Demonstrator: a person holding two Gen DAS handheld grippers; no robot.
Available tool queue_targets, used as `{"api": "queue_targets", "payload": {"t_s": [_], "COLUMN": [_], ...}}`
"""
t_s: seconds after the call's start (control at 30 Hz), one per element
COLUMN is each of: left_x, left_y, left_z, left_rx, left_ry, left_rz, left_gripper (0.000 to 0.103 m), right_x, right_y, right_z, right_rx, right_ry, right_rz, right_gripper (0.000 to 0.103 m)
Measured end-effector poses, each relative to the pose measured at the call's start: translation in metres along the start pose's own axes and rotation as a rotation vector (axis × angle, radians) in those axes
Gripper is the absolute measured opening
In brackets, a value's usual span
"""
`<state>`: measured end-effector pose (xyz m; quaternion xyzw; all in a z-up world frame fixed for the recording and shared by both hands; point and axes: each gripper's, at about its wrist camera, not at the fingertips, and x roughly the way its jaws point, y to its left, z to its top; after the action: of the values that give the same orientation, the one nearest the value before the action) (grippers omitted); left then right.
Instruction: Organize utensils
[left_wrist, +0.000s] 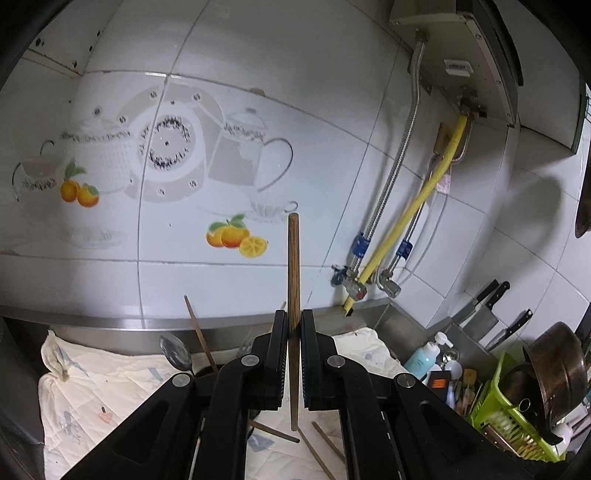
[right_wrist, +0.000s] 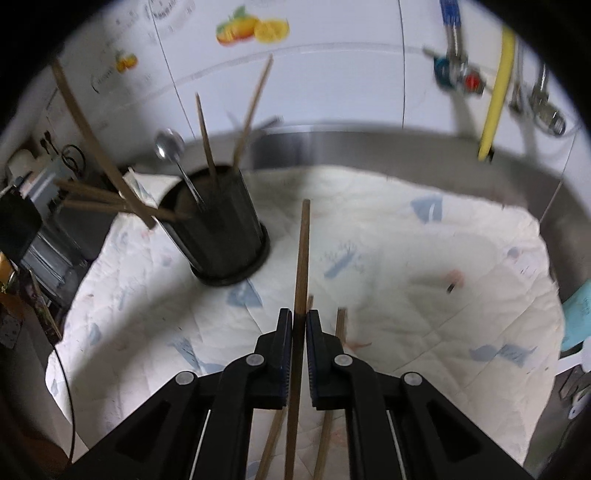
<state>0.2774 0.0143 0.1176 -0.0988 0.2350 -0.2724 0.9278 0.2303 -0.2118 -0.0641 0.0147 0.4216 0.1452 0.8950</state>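
My left gripper (left_wrist: 294, 321) is shut on a brown wooden chopstick (left_wrist: 293, 266) that stands upright in front of the tiled wall. My right gripper (right_wrist: 299, 319) is shut on another wooden chopstick (right_wrist: 302, 258), held above the white quilted cloth (right_wrist: 406, 258). A black utensil holder (right_wrist: 221, 229) stands on the cloth at the left, with a metal spoon (right_wrist: 169, 146) and two chopsticks in it. In the left wrist view only the spoon (left_wrist: 176, 352) and a chopstick tip show above my fingers. Loose chopsticks (right_wrist: 340, 325) lie on the cloth under my right gripper.
A steel counter rim (right_wrist: 369, 144) borders the cloth. Gas pipes and a yellow hose (left_wrist: 417, 199) run down the wall on the right. A green dish rack (left_wrist: 517, 417) with pots, knives (left_wrist: 484, 314) and bottles stands at far right. Several chopsticks (right_wrist: 85, 199) stick out at far left.
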Motion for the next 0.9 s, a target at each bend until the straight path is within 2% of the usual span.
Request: {"api": "queue_targets", "payload": {"t_s": [0.47, 0.7, 0.9], "left_x": [-0.005, 0.004, 0.014], "left_y": [0.017, 0.033, 0.042], "left_z": [0.017, 0.023, 0.027], "left_rx": [0.006, -0.018, 0.004], "left_ry": [-0.036, -0.032, -0.023], "left_rz": [0.057, 0.066, 0.106], "left_gripper": [0.006, 0.006, 0.006], "right_x": [-0.038, -0.060, -0.085], "right_y": [0.024, 0.041, 0.056], "right_z": [0.021, 0.052, 0.090], "right_rx": [-0.041, -0.090, -0.119], "right_ry": [-0.154, -0.212, -0.286], "right_rz": [0.005, 0.005, 0.032], "right_gripper": [0.009, 0.009, 0.009]}}
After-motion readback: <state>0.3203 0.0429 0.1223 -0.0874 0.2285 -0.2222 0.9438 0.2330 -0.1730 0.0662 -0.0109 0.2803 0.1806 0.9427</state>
